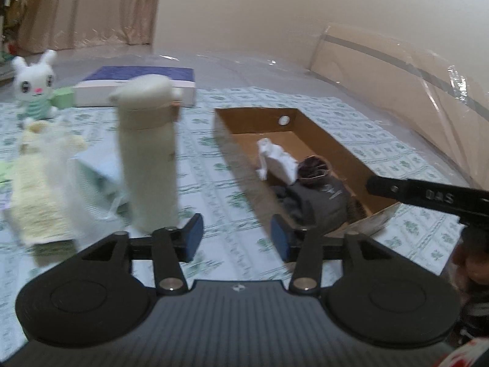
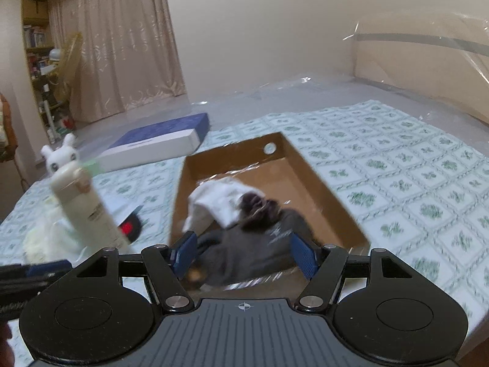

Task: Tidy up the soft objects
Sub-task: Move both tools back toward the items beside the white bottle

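Observation:
A cardboard box (image 1: 324,134) (image 2: 318,177) lies on the patterned bed cover and holds a dark grey garment (image 1: 318,205) (image 2: 253,253), a white cloth (image 1: 276,160) (image 2: 220,198) and a dark furry item (image 1: 314,166) (image 2: 259,208). A white bunny plush (image 1: 33,88) (image 2: 59,157) sits at the far left. A pale yellow towel (image 1: 36,195) lies left. My left gripper (image 1: 237,235) is open and empty above the cover beside the box. My right gripper (image 2: 243,253) is open, its fingers either side of the grey garment at the box's near end.
A tall cream bottle (image 1: 148,156) (image 2: 88,208) stands left of the box. A blue-and-white flat box (image 1: 137,87) (image 2: 159,140) lies behind it. A light blue packet (image 1: 97,171) lies by the towel. A plastic-wrapped headboard (image 1: 397,91) rises at right. Curtains and shelves stand far left.

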`<action>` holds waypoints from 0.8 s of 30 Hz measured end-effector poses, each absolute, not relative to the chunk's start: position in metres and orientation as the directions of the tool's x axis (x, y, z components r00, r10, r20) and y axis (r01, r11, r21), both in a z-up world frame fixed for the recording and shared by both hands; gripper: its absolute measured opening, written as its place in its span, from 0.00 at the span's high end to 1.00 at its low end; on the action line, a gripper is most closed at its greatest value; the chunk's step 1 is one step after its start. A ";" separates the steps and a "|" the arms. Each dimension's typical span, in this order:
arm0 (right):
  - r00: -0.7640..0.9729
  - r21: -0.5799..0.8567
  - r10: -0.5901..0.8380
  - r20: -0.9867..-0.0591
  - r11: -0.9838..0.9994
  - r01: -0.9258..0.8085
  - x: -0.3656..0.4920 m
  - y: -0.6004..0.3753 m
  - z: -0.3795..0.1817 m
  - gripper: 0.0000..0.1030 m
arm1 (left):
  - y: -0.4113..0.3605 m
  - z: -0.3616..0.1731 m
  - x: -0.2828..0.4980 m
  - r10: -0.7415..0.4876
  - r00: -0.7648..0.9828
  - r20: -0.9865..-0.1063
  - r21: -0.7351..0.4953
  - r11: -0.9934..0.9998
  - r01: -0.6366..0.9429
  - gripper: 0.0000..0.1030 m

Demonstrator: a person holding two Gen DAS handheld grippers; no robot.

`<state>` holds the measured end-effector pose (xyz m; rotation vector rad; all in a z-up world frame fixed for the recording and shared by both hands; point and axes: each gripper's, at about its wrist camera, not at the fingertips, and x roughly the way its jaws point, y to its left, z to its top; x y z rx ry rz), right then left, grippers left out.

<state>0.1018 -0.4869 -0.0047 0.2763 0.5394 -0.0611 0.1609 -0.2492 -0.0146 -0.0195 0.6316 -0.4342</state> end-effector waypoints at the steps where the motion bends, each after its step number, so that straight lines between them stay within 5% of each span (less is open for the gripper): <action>1: 0.855 0.245 0.021 -0.518 0.961 0.125 0.097 -0.480 -0.004 0.34 | -0.243 -0.013 0.157 -0.389 0.726 -0.566 -0.143 0.915 0.378 0.40; 8: 0.855 0.244 0.067 -0.514 0.967 0.071 0.075 -0.437 0.003 0.34 | -0.195 -0.004 0.136 -0.320 0.766 -0.557 -0.117 0.944 0.309 0.24; 24: 0.850 0.210 0.162 -0.501 0.976 -0.062 0.067 -0.349 0.014 0.34 | -0.091 0.010 0.108 -0.198 0.819 -0.539 -0.104 0.980 0.168 0.15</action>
